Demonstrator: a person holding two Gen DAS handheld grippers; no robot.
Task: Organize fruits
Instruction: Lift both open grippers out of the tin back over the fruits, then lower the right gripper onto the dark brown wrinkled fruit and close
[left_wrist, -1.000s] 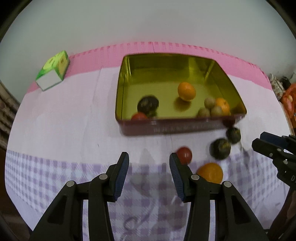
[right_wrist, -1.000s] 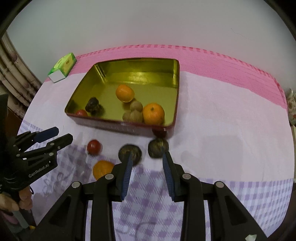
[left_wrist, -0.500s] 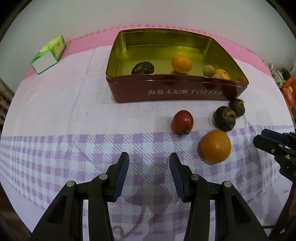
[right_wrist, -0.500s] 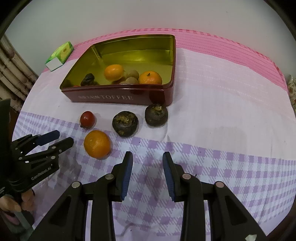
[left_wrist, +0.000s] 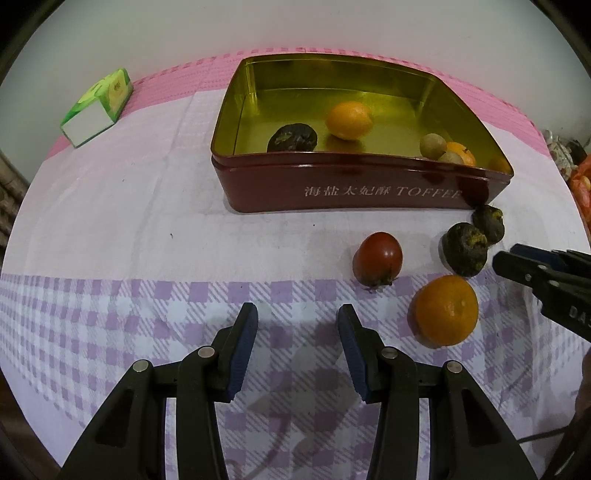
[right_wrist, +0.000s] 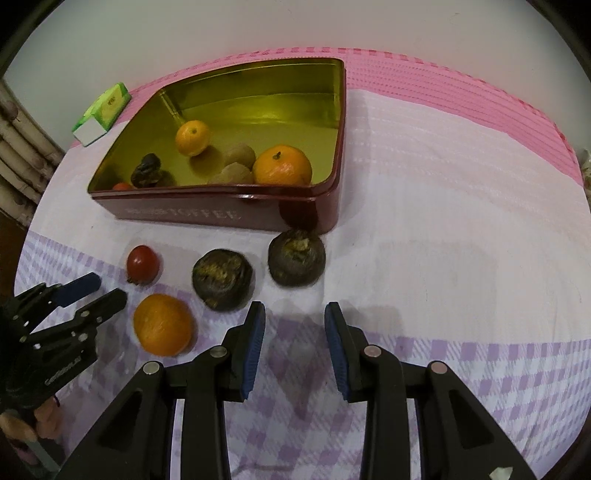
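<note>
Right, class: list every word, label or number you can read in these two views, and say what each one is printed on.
"海盐太妃酥 TOFFEE" on the front wall of the red tin; the last letter is partly hidden, and the right wrist view shows only "TOFFEE" clearly.
"DA", cut off, on the right gripper.
White lettering on the left gripper: too blurred to read.
Print on the green box: too small to read.

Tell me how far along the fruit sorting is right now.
Partly done. The toffee tin already holds two oranges, a dark fruit, a small red one and two brownish ones. Nothing is in hand: the left gripper and right gripper are both open and empty. Still on the tablecloth: a tomato, an orange and two dark fruits.
</note>
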